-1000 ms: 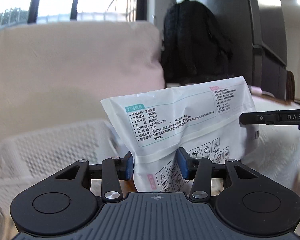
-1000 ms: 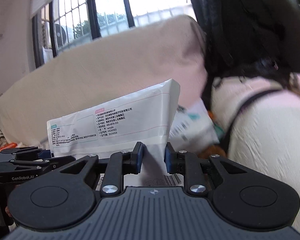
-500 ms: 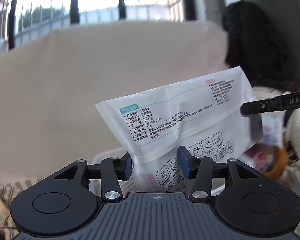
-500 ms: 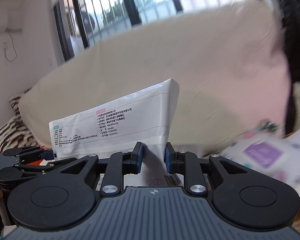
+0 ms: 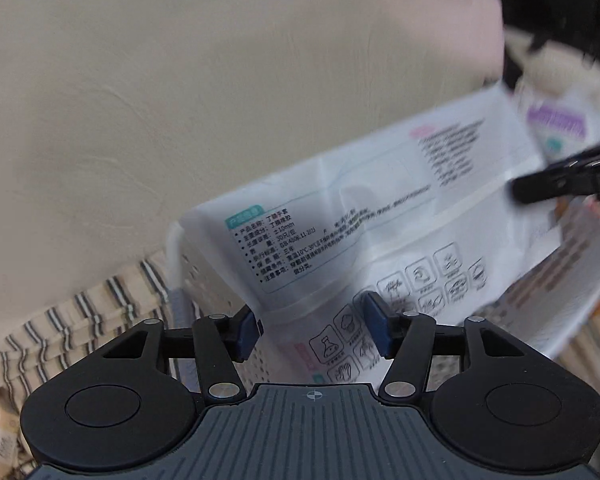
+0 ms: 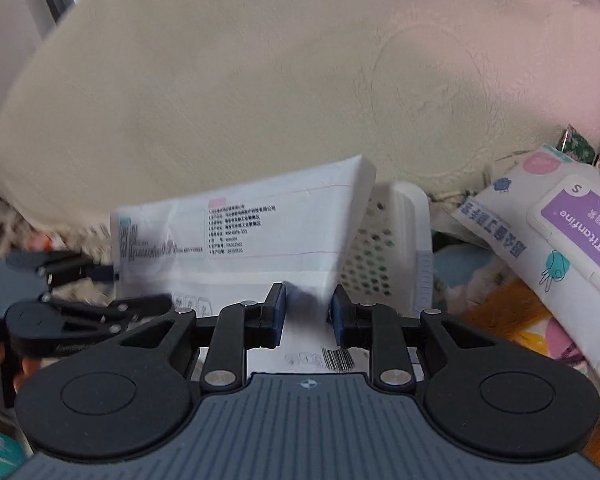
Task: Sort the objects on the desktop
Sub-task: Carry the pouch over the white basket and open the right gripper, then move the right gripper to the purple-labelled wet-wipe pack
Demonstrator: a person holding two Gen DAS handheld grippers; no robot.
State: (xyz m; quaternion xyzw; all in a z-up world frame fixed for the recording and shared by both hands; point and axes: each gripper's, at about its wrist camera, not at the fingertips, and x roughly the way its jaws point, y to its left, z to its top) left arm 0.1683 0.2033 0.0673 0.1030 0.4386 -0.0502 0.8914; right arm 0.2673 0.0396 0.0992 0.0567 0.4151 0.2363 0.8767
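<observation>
One white glove packet (image 5: 380, 216) hangs between two claws, above one white perforated basket (image 6: 392, 240). The left claw (image 5: 312, 328) has its two blue pads spread wider than the packet's lower corner; the left pad (image 5: 246, 330) seems to stand just clear of the plastic and the right pad (image 5: 376, 330) lies against it, though blur makes real contact hard to judge, so I cannot tell whether this claw is gripping or has let go. The right claw (image 6: 306, 314) pinches the packet's other end between its two pads, the plastic creased where they meet it.

In the left wrist view the packet tilts up to the right, printed text and a row of pictograms facing the camera, with the basket's rim (image 5: 174, 248) showing beneath it at the left. A cream cushion (image 6: 240, 80) fills the background. One wet-wipe pack (image 6: 560, 248) with a purple label lies to the right of the basket, on striped and patterned fabric.
</observation>
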